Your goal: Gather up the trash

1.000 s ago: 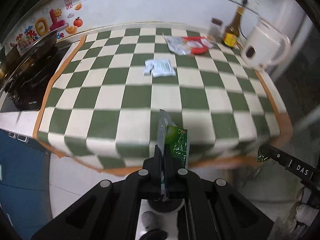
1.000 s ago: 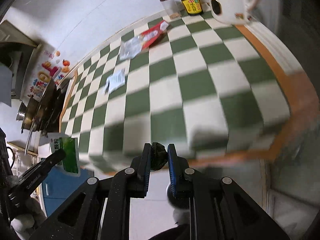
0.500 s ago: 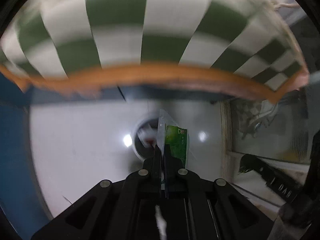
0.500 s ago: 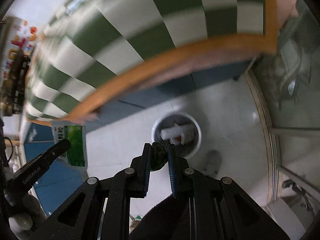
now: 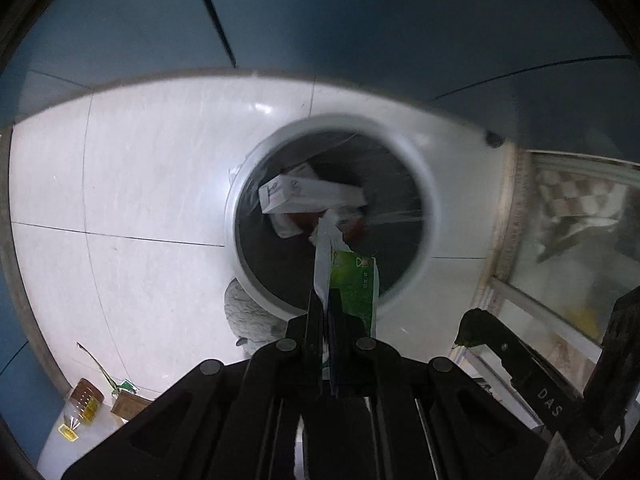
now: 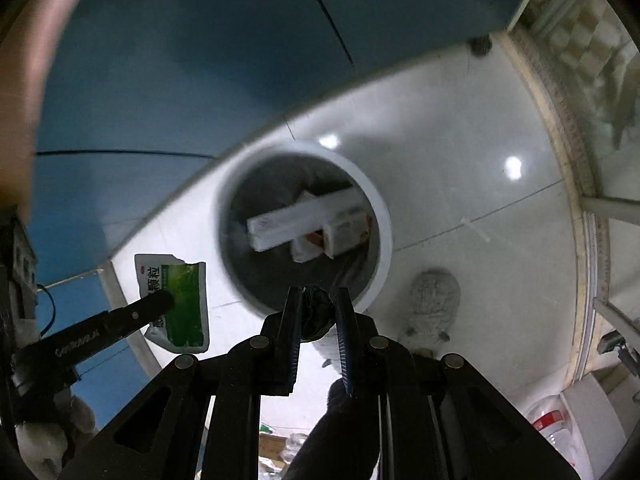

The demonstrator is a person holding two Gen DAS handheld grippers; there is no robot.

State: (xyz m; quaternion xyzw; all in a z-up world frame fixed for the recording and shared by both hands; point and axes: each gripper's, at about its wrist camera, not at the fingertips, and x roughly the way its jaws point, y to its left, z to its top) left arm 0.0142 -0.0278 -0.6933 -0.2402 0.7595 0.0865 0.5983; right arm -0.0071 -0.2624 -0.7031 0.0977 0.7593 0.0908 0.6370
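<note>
Left wrist view, left to right. A small amber-capped bottle point(image 5: 85, 399) stands on a low surface at the bottom left edge, with a brown carton point(image 5: 129, 405) beside it. White floor tiles point(image 5: 152, 184) run beneath blue cabinet fronts point(image 5: 360, 16). A round white-rimmed waste bin point(image 5: 430, 216) stands on the floor; inside lie a long white box point(image 5: 308, 196) and further cartons under it. The left gripper point(image 5: 325, 312) is closed on a green and white sachet point(image 5: 352, 284), pinched by its edge, which hangs over the near side of the bin opening. A grey slipper point(image 5: 250, 314) sits just beside the bin's near rim. At the right, the right gripper point(image 5: 474, 326) shows side on with a dark green crumpled scrap point(image 5: 472, 328) at its tip.

Right wrist view, left to right. The left gripper point(image 6: 160, 304) enters from the left, clamped on the green and white sachet point(image 6: 180, 300), which is beside the bin, outside its rim. The waste bin point(image 6: 380, 216) is at centre, holding the long white box point(image 6: 296, 220). The right gripper point(image 6: 318, 314) has its fingers narrowly parted with the dark green crumpled scrap point(image 6: 314, 316) between them, at the bin's near rim. The grey slipper point(image 6: 434, 304) lies to the right.
</note>
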